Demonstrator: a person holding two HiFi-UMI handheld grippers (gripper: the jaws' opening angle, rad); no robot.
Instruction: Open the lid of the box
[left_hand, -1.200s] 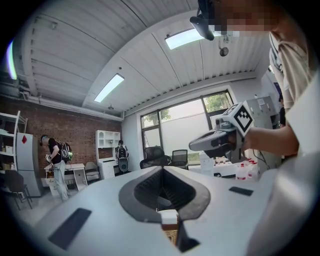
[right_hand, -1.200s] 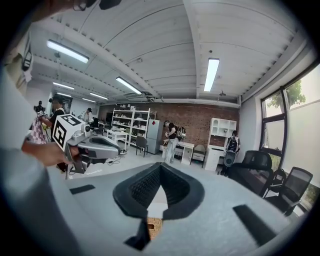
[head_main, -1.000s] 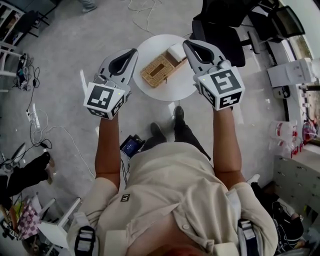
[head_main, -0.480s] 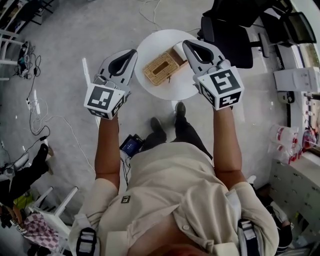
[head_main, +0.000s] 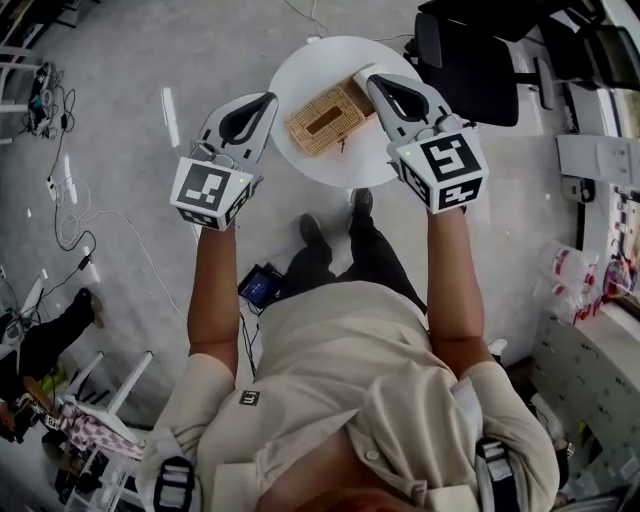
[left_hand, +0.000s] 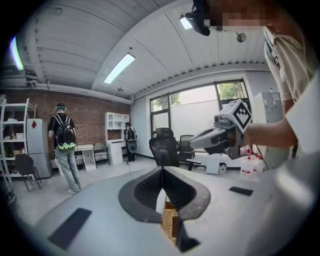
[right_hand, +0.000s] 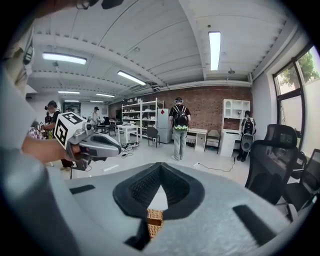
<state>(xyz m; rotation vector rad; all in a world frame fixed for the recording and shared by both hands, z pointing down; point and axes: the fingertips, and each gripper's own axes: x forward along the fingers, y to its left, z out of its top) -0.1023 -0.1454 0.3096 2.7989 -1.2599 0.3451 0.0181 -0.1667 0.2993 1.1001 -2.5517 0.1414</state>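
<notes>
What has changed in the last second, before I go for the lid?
Both have come down toward the round table; the tips of the left gripper and right gripper now flank the woven box in the head view. Nothing was taken hold of. Both stay shut and empty; the box sits untouched.

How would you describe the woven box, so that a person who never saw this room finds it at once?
Look for the round white table next to the black office chair. On its top lies a tan rectangular woven box. It alone is woven and has a dark slot in its lid; the small object at its far end is plain white.
</notes>
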